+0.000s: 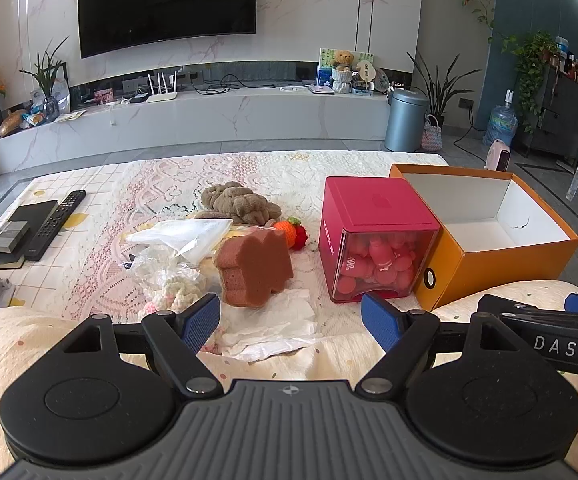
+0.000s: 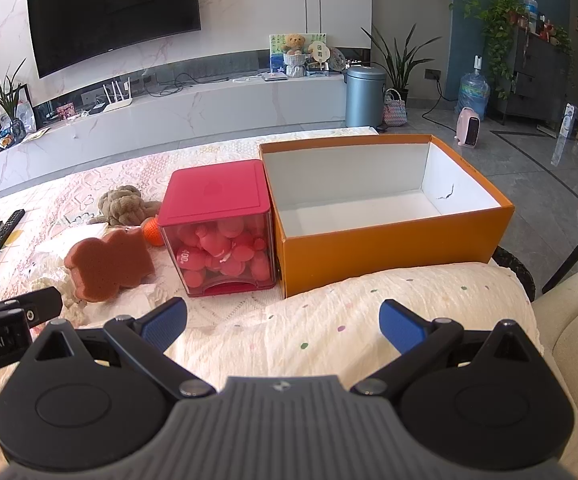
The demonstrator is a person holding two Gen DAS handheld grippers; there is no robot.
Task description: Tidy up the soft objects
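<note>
A brown sponge [image 1: 255,266] stands upright on white tissue [image 1: 277,330]. Behind it lie a tan plush toy [image 1: 239,202] and an orange and red knitted toy [image 1: 293,232]. To the right, an open orange box [image 2: 385,220], white inside, sits empty.

Upper left of frame: wall television [image 1: 167,3]. Left edge: remote control [image 1: 55,218]. Right background: grey bin [image 1: 405,119], water bottle [image 1: 500,122], pink heater [image 2: 469,126].
</note>
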